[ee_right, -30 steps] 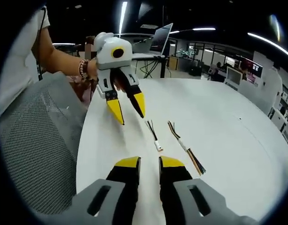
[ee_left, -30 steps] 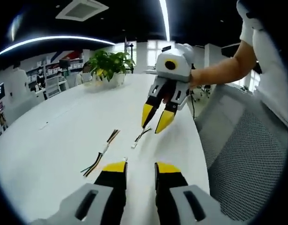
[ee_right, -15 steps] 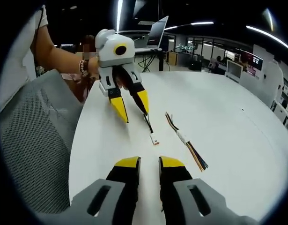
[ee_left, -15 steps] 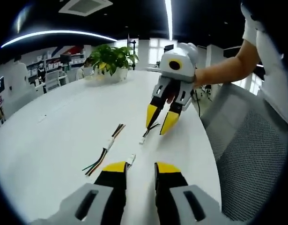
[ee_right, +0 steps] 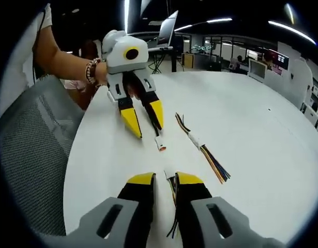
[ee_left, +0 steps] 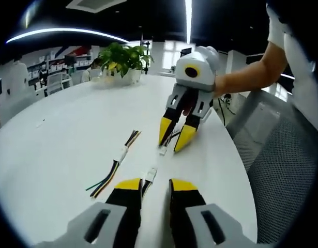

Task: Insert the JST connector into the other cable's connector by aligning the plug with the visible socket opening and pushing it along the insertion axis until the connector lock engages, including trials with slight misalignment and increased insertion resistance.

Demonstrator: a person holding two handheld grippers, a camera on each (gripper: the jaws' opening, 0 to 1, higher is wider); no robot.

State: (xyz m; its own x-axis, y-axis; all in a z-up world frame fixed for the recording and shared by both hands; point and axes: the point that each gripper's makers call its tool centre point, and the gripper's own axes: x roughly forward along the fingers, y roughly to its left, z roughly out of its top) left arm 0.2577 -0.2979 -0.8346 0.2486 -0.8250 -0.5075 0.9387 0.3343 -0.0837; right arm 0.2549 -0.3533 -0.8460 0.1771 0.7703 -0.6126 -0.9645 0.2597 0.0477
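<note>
Connector (ee_right: 169,172) lies between right gripper (ee_right: 164,180) jaws — ungripped.

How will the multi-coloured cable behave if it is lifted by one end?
The cable is thin and lies in a slight bend on the table, so it would probably droop rather than stay straight. Its loose wire ends fan apart and may splay further. It looks very light, so a nudge would likely slide it across the smooth top.

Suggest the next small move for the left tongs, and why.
Probably shut the left tongs on the cable between them: they're open, nothing is held, and its white connector lies just past the tips. The right tongs straddle a second cable likewise.
</note>
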